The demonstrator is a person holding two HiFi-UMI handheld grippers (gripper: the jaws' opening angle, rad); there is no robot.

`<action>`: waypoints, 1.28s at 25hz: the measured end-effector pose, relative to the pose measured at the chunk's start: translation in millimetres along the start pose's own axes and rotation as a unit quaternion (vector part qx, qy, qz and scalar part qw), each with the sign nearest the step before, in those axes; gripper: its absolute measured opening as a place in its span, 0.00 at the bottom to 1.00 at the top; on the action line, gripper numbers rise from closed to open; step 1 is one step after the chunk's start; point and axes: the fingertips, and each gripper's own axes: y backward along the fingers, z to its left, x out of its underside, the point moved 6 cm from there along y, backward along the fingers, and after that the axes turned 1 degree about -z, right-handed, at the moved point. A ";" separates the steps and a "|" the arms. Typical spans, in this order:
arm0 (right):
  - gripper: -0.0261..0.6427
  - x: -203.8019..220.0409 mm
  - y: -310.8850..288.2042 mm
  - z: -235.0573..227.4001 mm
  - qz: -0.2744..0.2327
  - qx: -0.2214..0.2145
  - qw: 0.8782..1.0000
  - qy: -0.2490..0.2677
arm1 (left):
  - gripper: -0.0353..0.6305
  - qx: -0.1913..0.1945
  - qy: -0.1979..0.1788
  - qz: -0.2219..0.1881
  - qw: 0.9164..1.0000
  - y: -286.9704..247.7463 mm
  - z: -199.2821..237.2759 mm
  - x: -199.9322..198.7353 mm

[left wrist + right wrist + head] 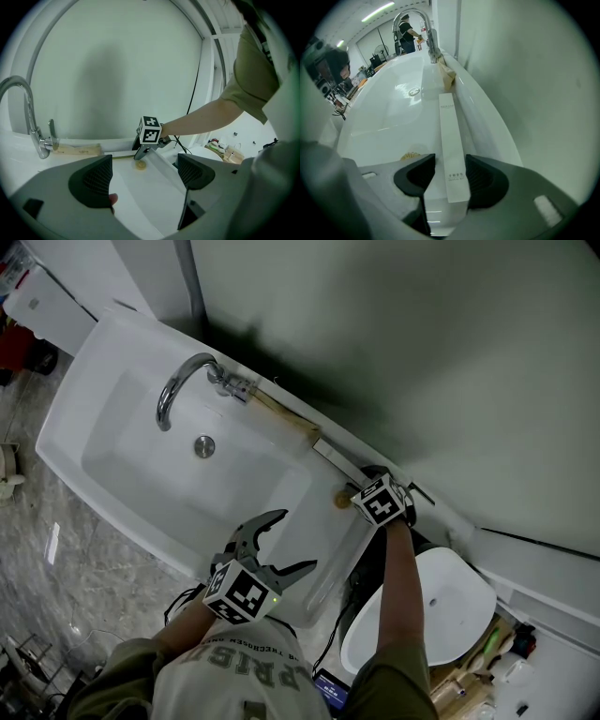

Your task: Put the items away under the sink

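A long white box point(452, 140) lies along the back ledge of the sink point(112, 390), also seen in the head view as the white box point(336, 458). My right gripper point(450, 176) straddles its near end, open, with a thin gap at the left pad point(417, 176). A small round yellow item point(410, 156) sits just left of it, and the yellow item point(343, 498) lies on the sink's right flat. Behind the tap rests a tan paper package point(281, 413). My left gripper point(298, 540) hovers open and empty over the sink's front right corner, facing the right gripper point(140, 152).
The chrome tap point(183, 381) stands at the back of the basin, with the drain point(204, 446) below it. A white toilet lid point(427, 606) is right of the sink. Small items point(506, 643) crowd a shelf at the bottom right. The wall runs close behind the ledge.
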 end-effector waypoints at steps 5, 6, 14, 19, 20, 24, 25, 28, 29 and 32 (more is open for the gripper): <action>0.25 1.3 2.1 -5.8 0.011 -0.002 1.000 -0.007 | 0.68 -0.001 0.001 0.005 1.000 2.1 -0.8 3.7; 0.24 0.5 2.0 -5.9 0.010 -0.003 1.000 -0.003 | 0.68 -0.001 0.000 0.006 1.000 2.6 -1.3 4.4; 0.24 2.6 -5.4 -4.6 0.014 0.002 1.000 0.004 | 0.68 -0.011 -0.003 0.005 1.000 8.2 -0.6 9.3; 0.24 4.0 1.2 -0.6 0.011 0.013 1.000 -0.003 | 0.68 -0.026 -0.005 0.007 1.000 16.9 -0.5 11.8; 0.24 5.0 2.8 0.3 0.008 0.014 1.000 -0.005 | 0.68 -0.030 -0.005 0.007 1.000 18.3 -0.6 12.4; 0.23 8.8 13.5 5.3 -0.004 0.018 1.000 -0.010 | 0.68 -0.040 -0.004 0.004 0.999 22.7 -3.0 14.7; 0.23 9.7 18.7 7.2 -0.006 0.023 1.000 -0.010 | 0.68 -0.041 -0.004 0.002 0.999 23.9 -5.6 14.9; 0.23 14.6 32.1 16.7 -0.019 0.028 0.999 -0.009 | 0.68 -0.043 -0.007 -0.007 0.999 28.2 -17.9 14.3; 0.23 16.2 36.3 20.6 -0.023 0.030 0.999 -0.008 | 0.68 -0.044 -0.009 -0.009 0.999 29.8 -22.5 14.3; 0.23 23.4 47.9 30.8 -0.033 0.035 0.999 -0.002 | 0.68 -0.048 -0.014 -0.012 0.999 35.5 -37.8 15.7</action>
